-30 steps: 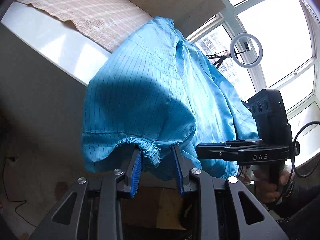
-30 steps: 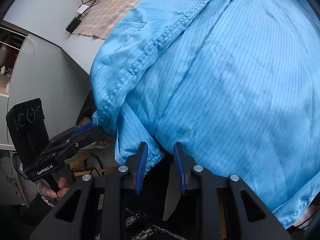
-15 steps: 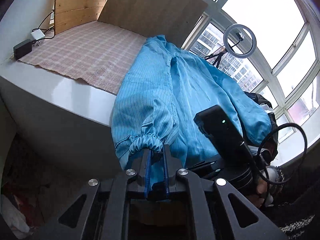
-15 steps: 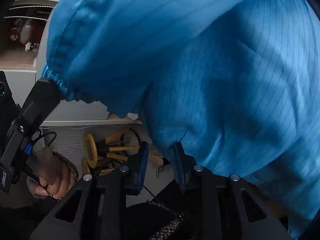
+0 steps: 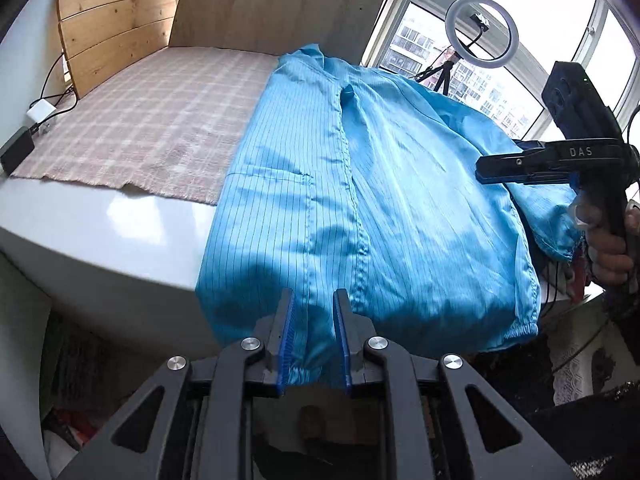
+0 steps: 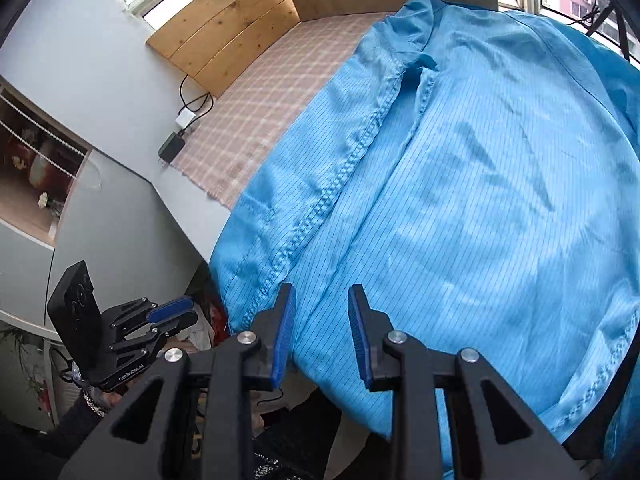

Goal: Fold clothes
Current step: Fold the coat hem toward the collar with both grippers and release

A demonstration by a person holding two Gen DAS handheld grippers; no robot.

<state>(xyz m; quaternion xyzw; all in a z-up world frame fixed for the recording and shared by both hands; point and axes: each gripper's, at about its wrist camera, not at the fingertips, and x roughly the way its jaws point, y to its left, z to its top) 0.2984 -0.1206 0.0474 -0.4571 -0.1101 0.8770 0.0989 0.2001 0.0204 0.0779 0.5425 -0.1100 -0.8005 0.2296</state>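
Listing: blue striped jacket (image 5: 360,200) draped over our white tabletop's (image 5: 100,232) near edge beside checked mat (image 5: 160,120), ring light (image 5: 482,32) behind; left gripper (image 5: 314,340) opening around hem, right gripper (image 6: 320,336) apart astride fabric.

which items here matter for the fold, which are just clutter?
Job:
- blue pinstriped jacket, draped over the edge
- left gripper, jaws opening, cuff between them
- right gripper

Clutter:
- pink checked mat
- white ring light
- black adapter
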